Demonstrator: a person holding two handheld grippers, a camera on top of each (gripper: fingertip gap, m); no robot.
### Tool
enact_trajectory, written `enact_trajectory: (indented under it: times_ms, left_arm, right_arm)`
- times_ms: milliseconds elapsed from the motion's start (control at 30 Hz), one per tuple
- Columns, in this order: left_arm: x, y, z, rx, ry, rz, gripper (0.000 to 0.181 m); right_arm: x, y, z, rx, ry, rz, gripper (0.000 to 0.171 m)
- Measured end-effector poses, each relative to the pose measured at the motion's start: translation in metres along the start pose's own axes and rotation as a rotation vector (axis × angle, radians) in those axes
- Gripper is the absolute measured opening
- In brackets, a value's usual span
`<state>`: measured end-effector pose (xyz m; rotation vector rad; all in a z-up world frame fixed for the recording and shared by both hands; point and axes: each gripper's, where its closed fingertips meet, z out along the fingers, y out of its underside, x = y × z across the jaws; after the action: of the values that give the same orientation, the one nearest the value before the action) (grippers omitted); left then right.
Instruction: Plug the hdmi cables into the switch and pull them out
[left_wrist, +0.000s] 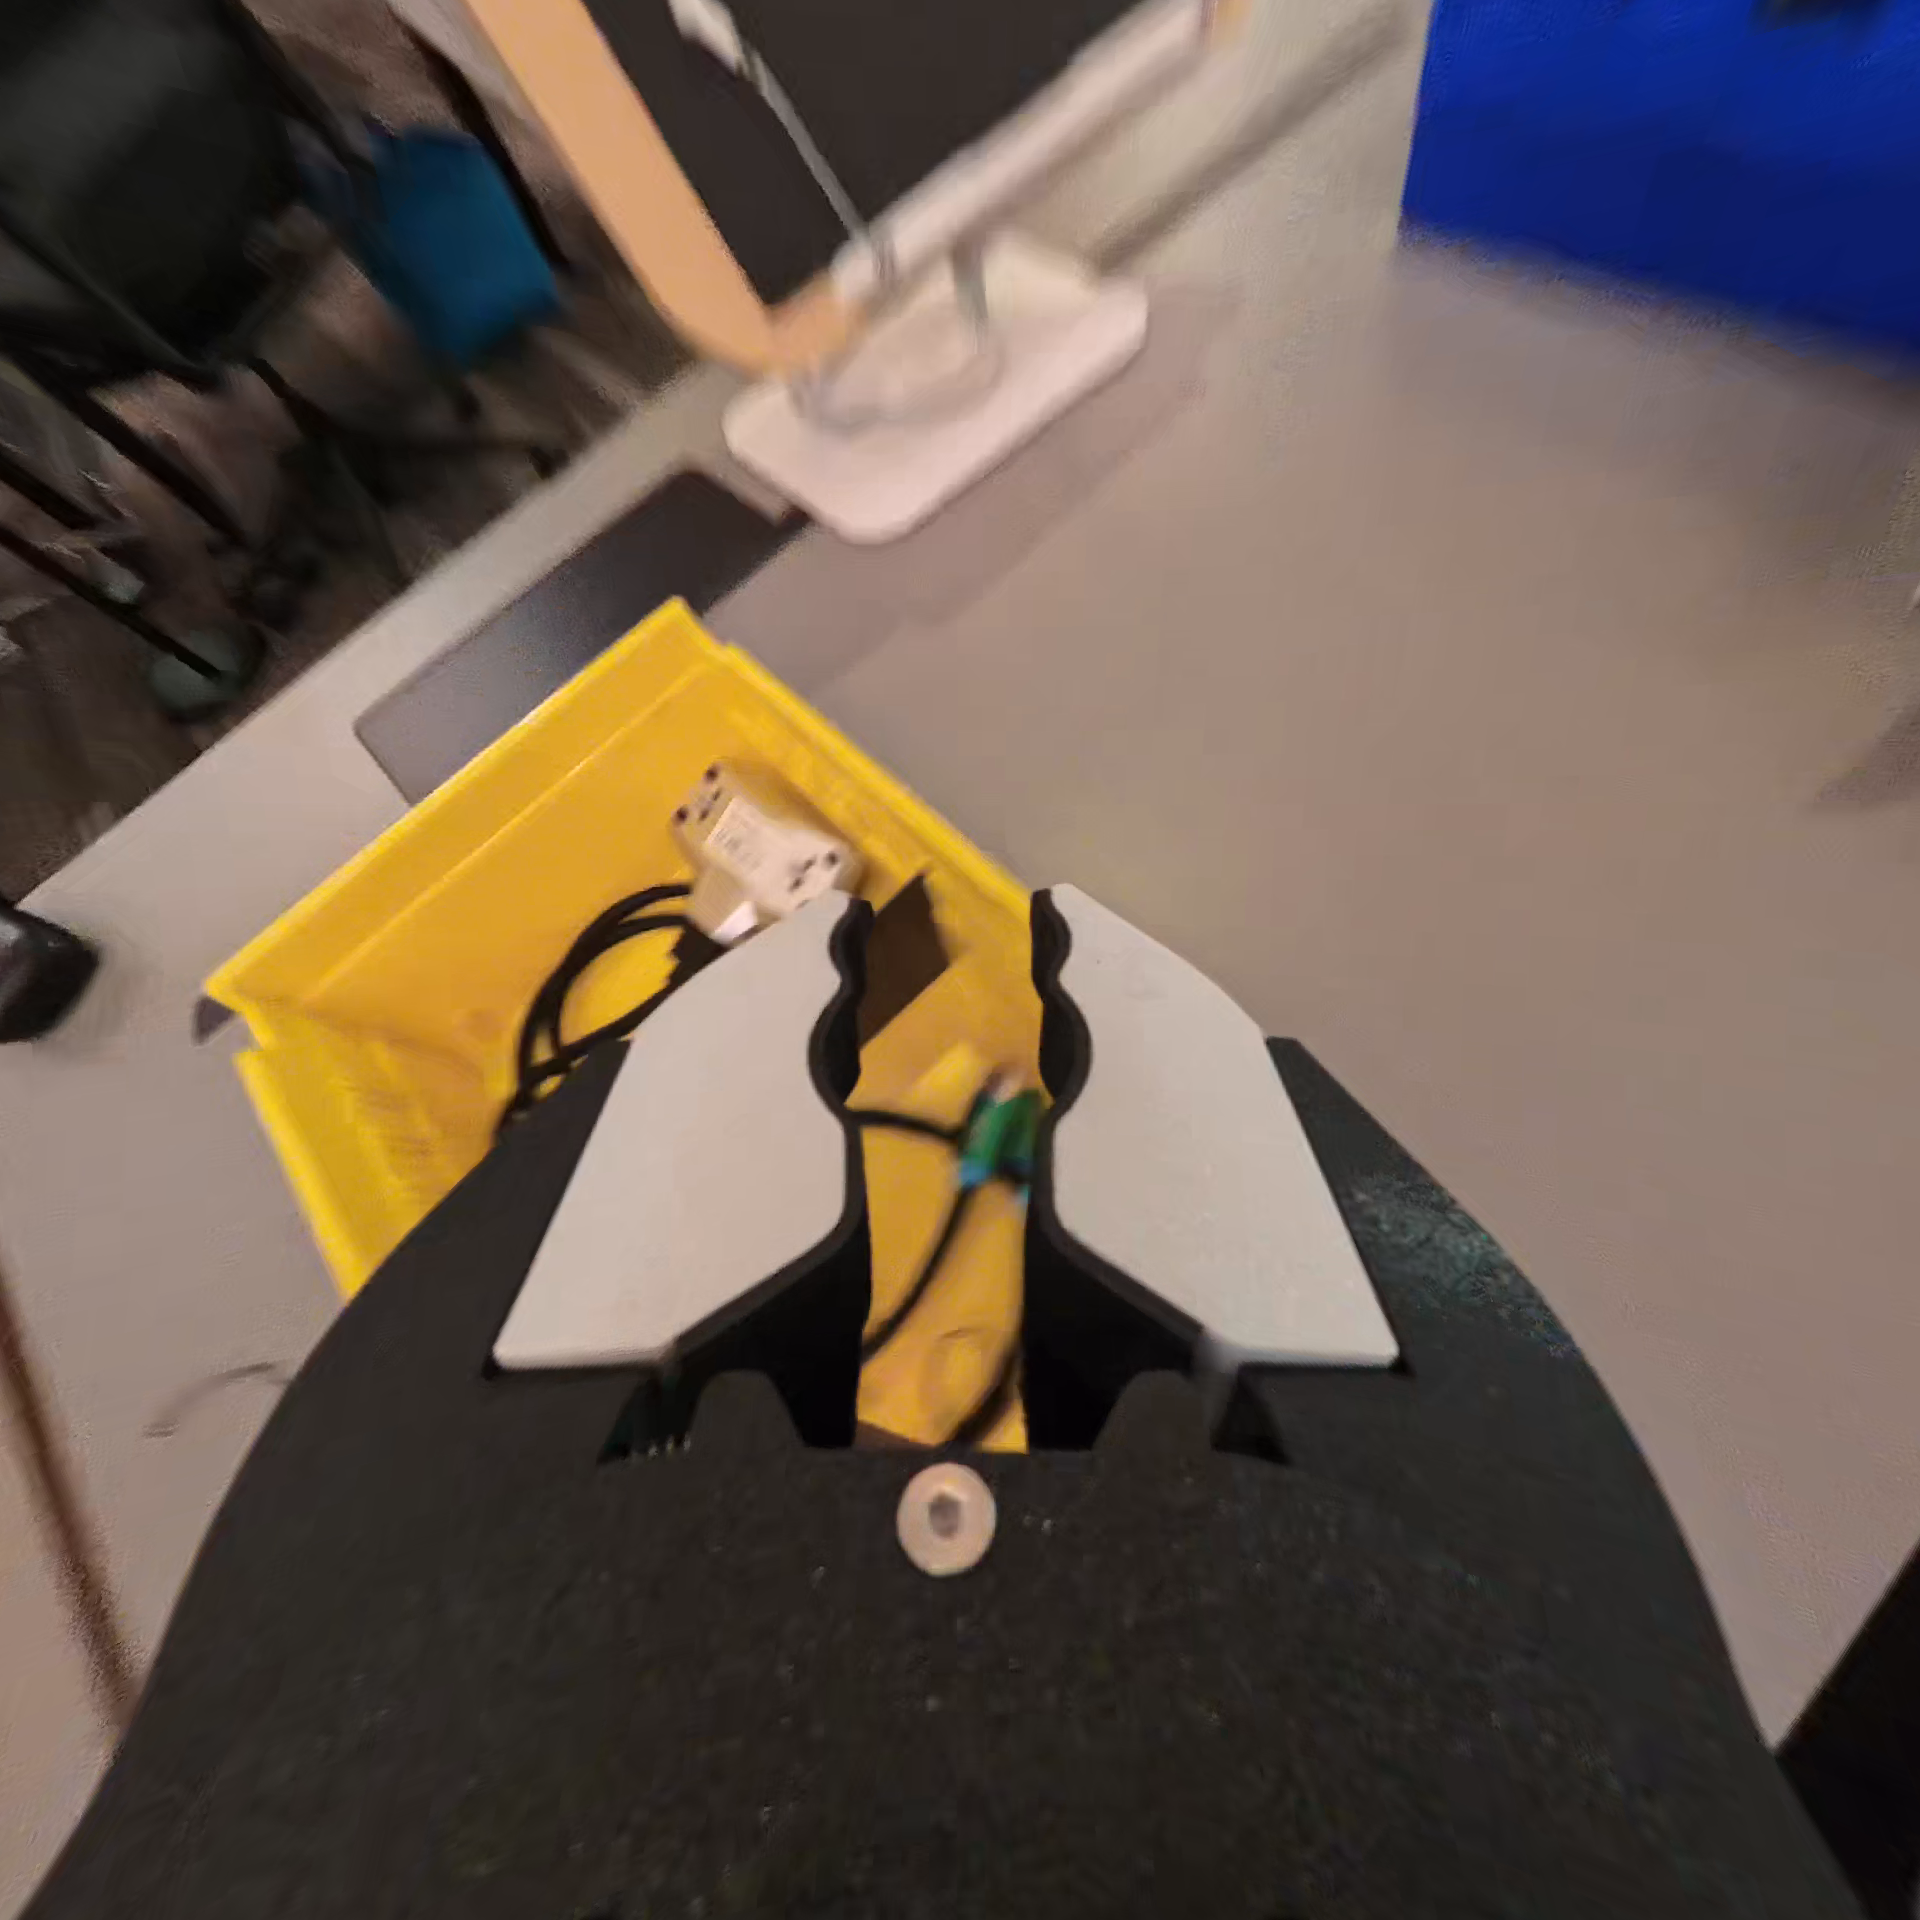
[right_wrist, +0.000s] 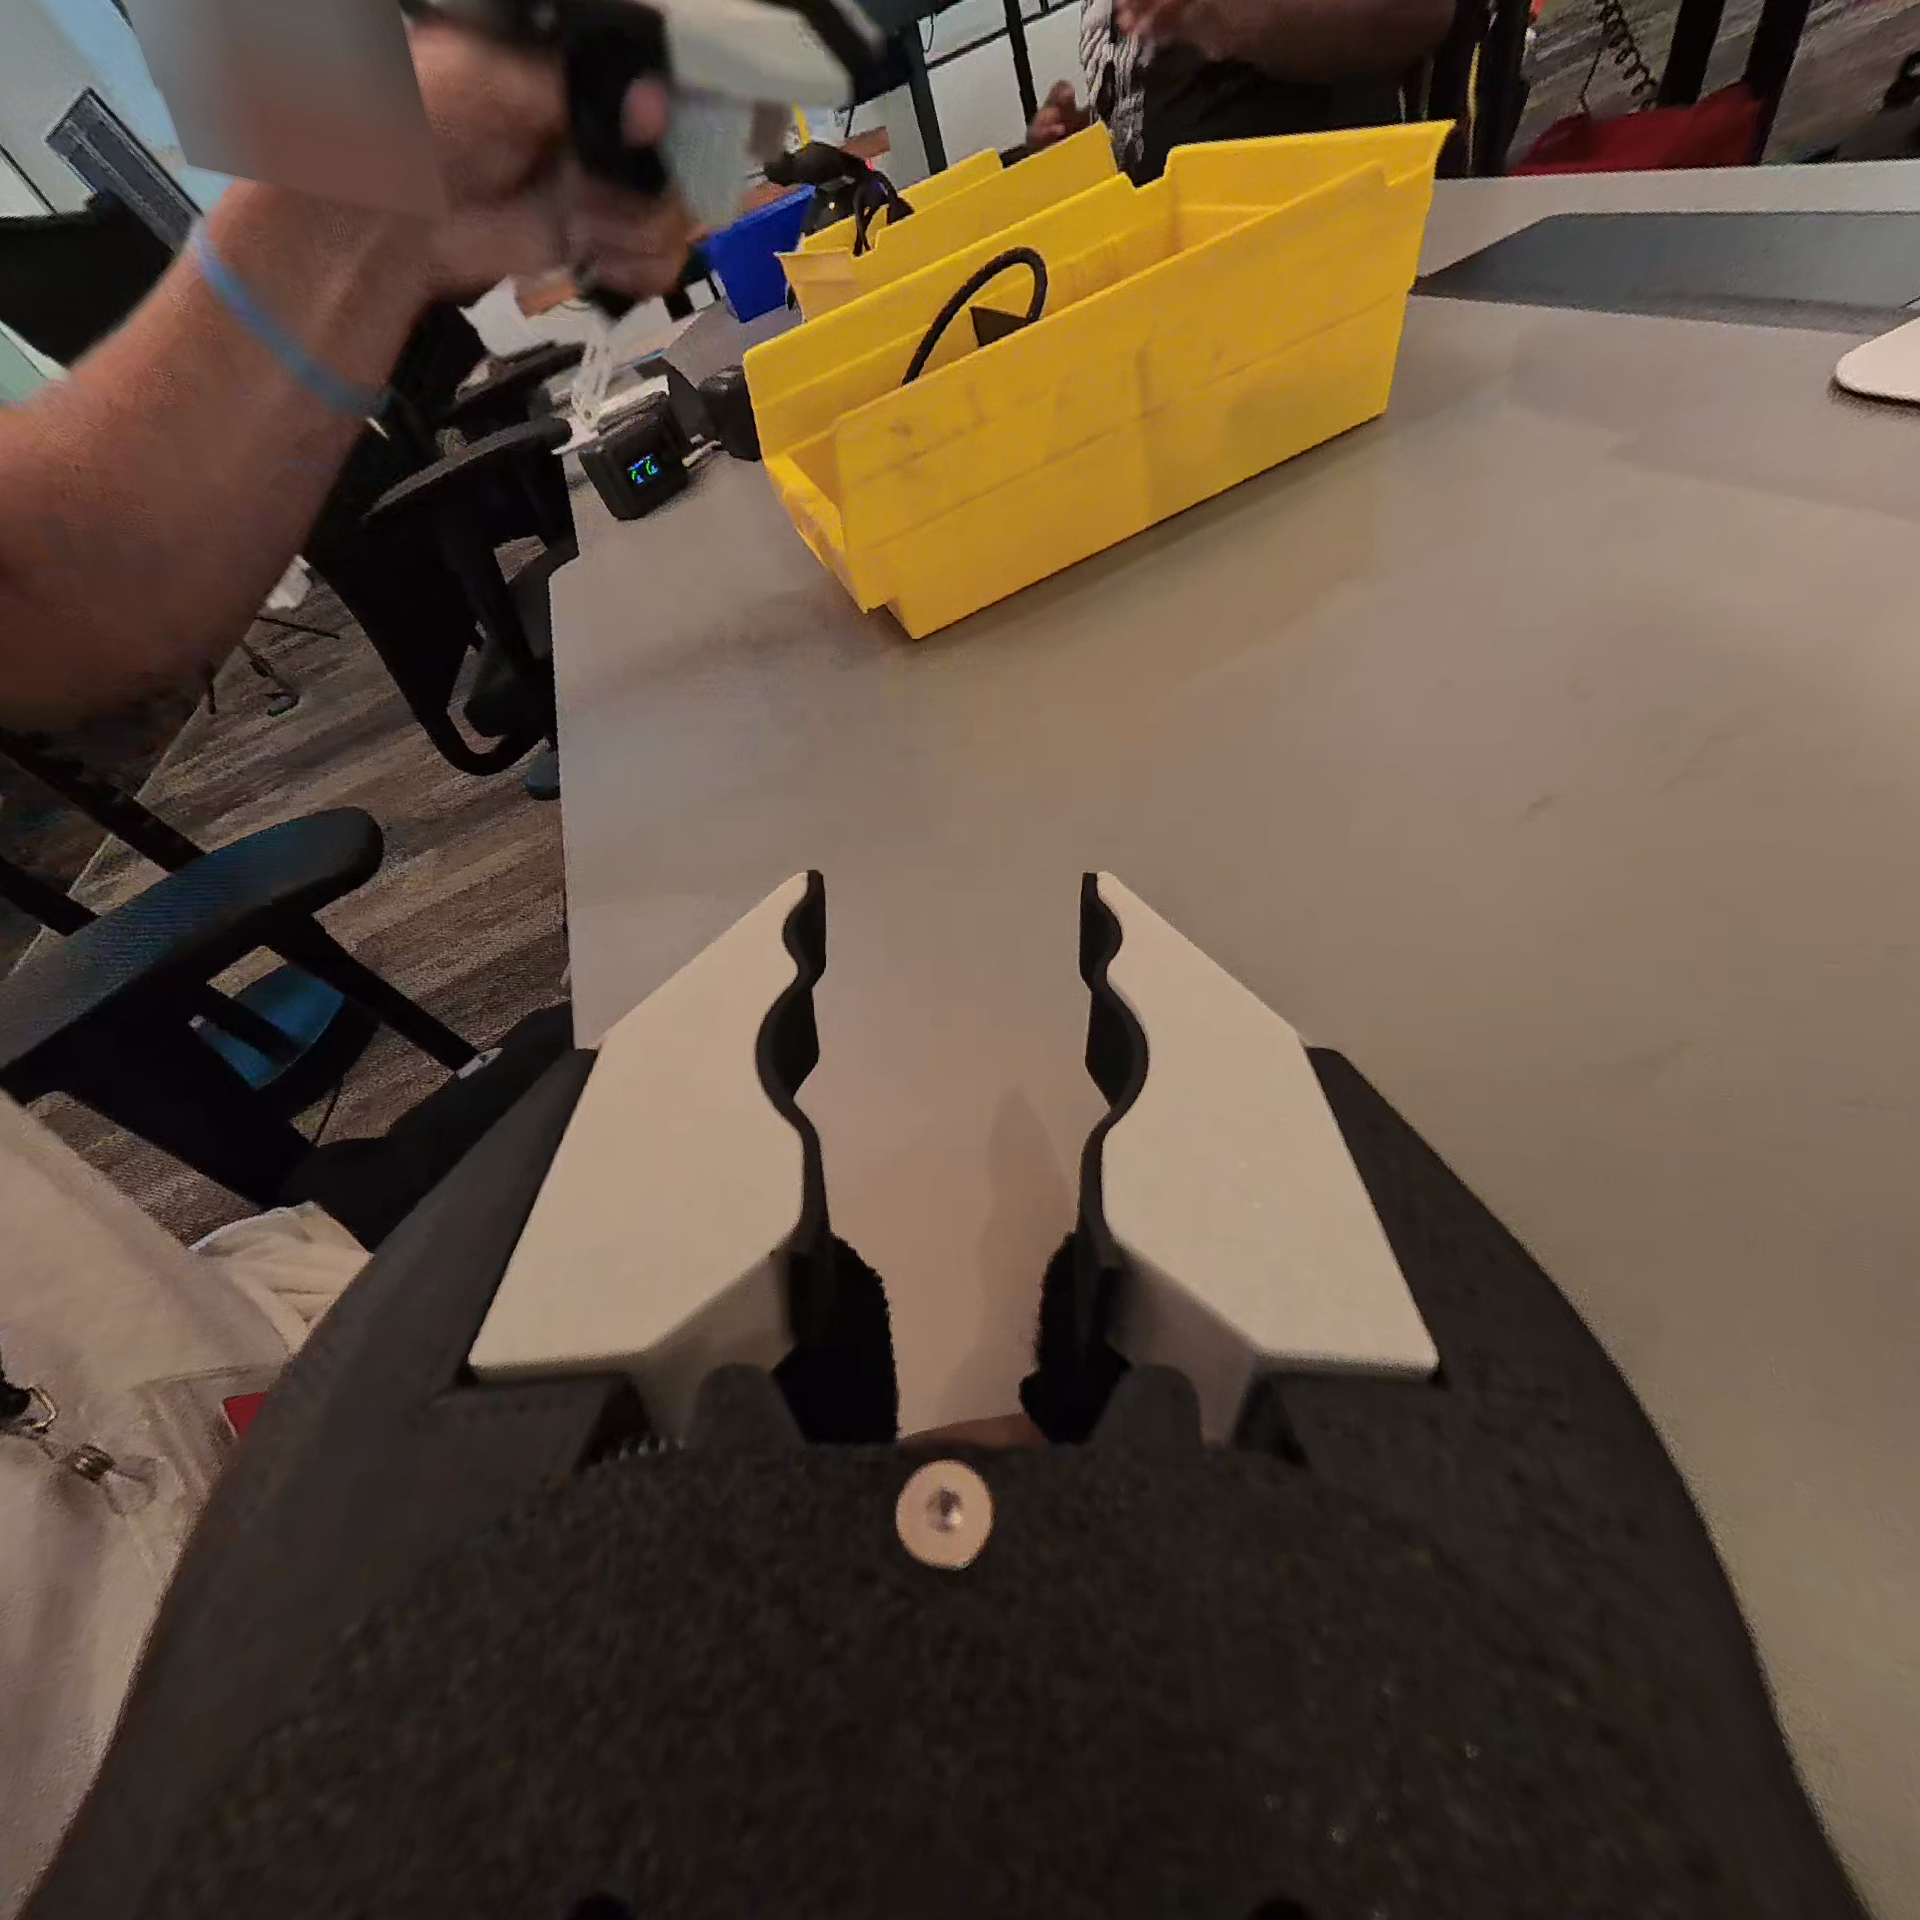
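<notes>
Broadly, the grey surface (right_wrist: 1351, 831) lies bare around the right tool (right_wrist: 953, 894), its fingers parted and holding nothing. Near the surface's left edge sits a yellow bin (left_wrist: 416, 935); the left tool (left_wrist: 945, 909) hovers above it, parted and empty, over the beige switch (left_wrist: 764, 847) and black cable (left_wrist: 582, 987) inside.

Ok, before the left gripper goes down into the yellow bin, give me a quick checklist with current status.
1. Left gripper open, nothing held: ok.
2. Left gripper over the yellow bin: ok.
3. Switch visible in the bin: ok.
4. Black cable plugged into the switch: cannot tell, blurred.
5. Right gripper open, above bare table: ok.
6. Left view sharp enough to aim: not ok.
</notes>
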<state>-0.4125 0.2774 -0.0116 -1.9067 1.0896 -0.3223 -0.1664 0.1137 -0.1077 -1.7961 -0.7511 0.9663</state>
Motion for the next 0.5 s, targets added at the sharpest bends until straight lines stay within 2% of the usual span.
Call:
enact_trajectory:
  times_ms: [33,100,133,200,300,400,500]
  left_arm:
    - [-0.027,0.005,0.014,-0.126,-0.004,0.071,0.029]
    - [-0.092,0.019,0.045,-0.36,-0.138,0.258,0.034]
    - [-0.108,0.028,0.064,-0.445,-0.115,0.336,0.035]
    - [-0.112,0.048,0.101,-0.57,0.061,0.392,0.037]
    - [-0.099,0.08,0.137,-0.709,0.319,0.366,0.04]
    - [-0.105,0.112,0.155,-0.851,0.371,0.396,0.049]
    - [-0.102,0.122,0.163,-0.852,0.435,0.397,0.047]
  right_arm:
    - [0.001,0.001,-0.001,0.004,0.002,-0.003,0.049]
    - [0.005,0.004,-0.002,-0.004,0.006,-0.011,0.049]
    - [0.005,0.005,-0.002,-0.006,0.005,-0.018,0.049]
    - [0.004,0.006,-0.002,-0.001,-0.004,-0.023,0.049]
    - [-0.001,0.006,-0.002,0.004,-0.025,-0.034,0.05]
    - [-0.004,0.008,-0.003,0.004,-0.039,-0.039,0.05]
    - [-0.005,0.012,-0.004,-0.001,-0.057,-0.024,0.05]
